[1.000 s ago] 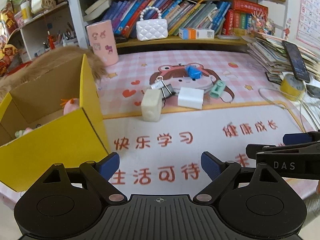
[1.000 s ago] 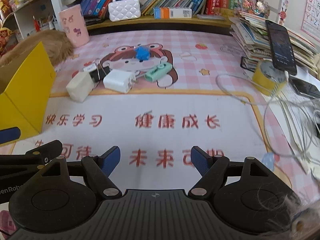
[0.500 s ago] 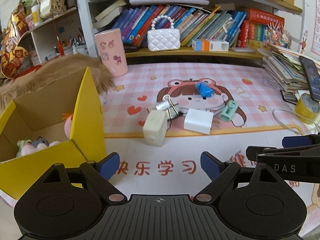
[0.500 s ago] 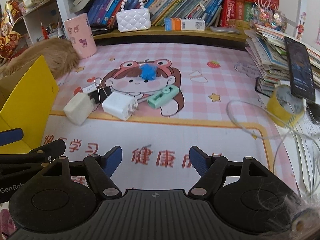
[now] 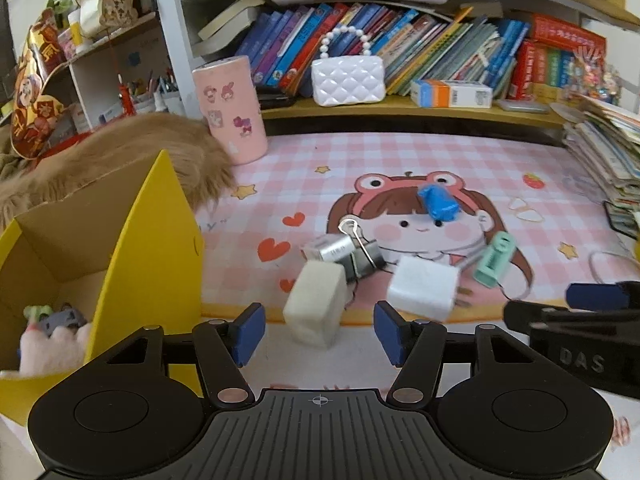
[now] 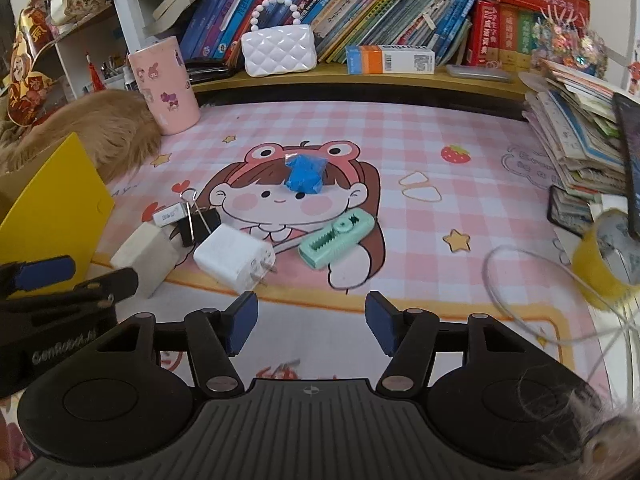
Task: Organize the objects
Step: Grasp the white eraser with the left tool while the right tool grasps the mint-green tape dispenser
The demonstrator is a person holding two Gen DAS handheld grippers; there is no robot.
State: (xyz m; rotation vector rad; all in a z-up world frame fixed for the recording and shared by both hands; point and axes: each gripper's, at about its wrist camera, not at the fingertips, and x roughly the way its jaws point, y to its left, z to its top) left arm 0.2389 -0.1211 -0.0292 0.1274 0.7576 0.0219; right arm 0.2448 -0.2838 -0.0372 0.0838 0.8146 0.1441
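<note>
Pink checked desk mat; bookshelf behind

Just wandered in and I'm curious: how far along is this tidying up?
Early on. A few small soft toys already lie in the yellow cardboard box. Both grippers, left and right, are open and empty. Still on the pink mat: cream block, white charger plug, black binder clip, mint green case, blue crumpled piece.

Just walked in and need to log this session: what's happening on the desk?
A person is tidying small items with two handheld grippers. Both the left gripper and the right gripper are open and empty. The left one faces a cream block; the white charger, binder clip and green correction tape lie nearby. The yellow box holds a few toys.
</note>
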